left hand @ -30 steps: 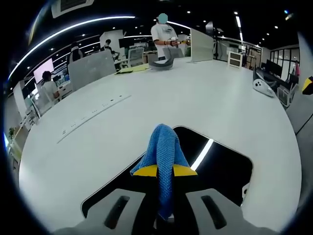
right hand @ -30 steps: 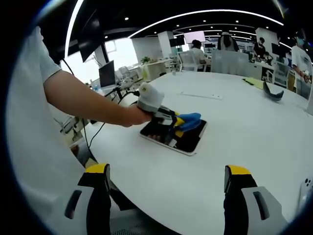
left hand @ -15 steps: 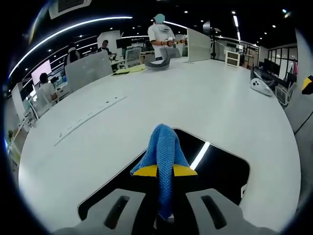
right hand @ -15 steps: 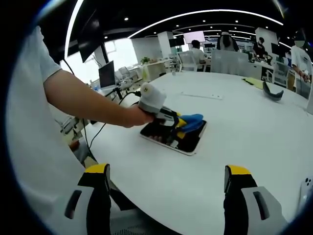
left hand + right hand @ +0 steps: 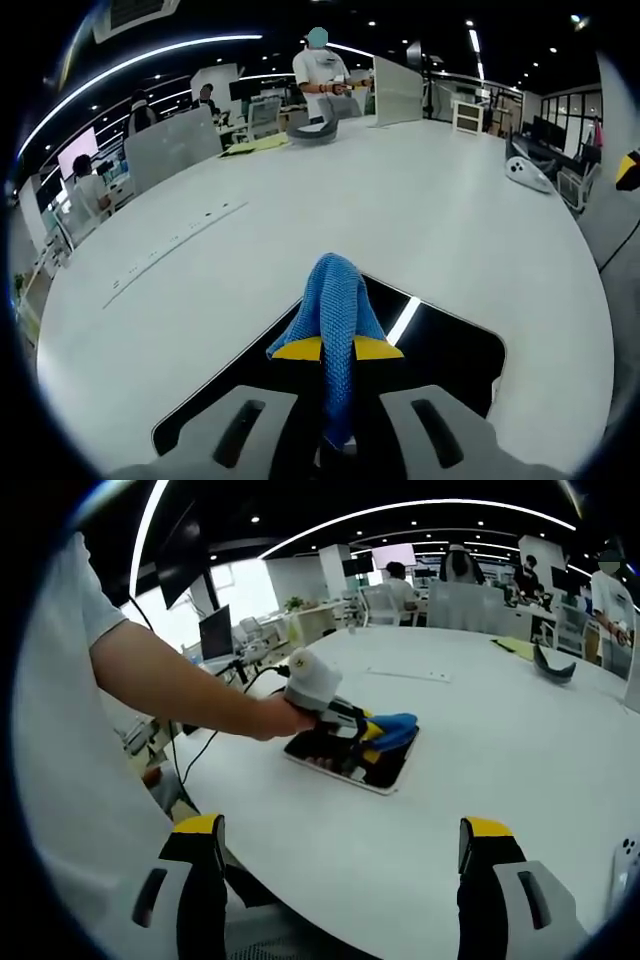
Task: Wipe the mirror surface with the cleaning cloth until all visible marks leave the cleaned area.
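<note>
Right gripper view, left to center: person's hand (image 5: pixel 268 718) holds left gripper (image 5: pixel 365 732) – fingers pinch blue cloth (image 5: pixel 390 726) onto dark mirror (image 5: pixel 385 770) mid-frame on white bench (image 5: pixel 480 770). Right gripper (image 5: pixel 340 865) fingers wide apart, nothing between – bottom of frame.

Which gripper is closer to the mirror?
Left. The left gripper is right over the mirror, clamping the blue cloth on it. The right gripper hangs open, apart from it over the white table.

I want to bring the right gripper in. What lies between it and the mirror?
Bare white table, as the right gripper view shows: nothing sits between the right gripper and the mirror.
</note>
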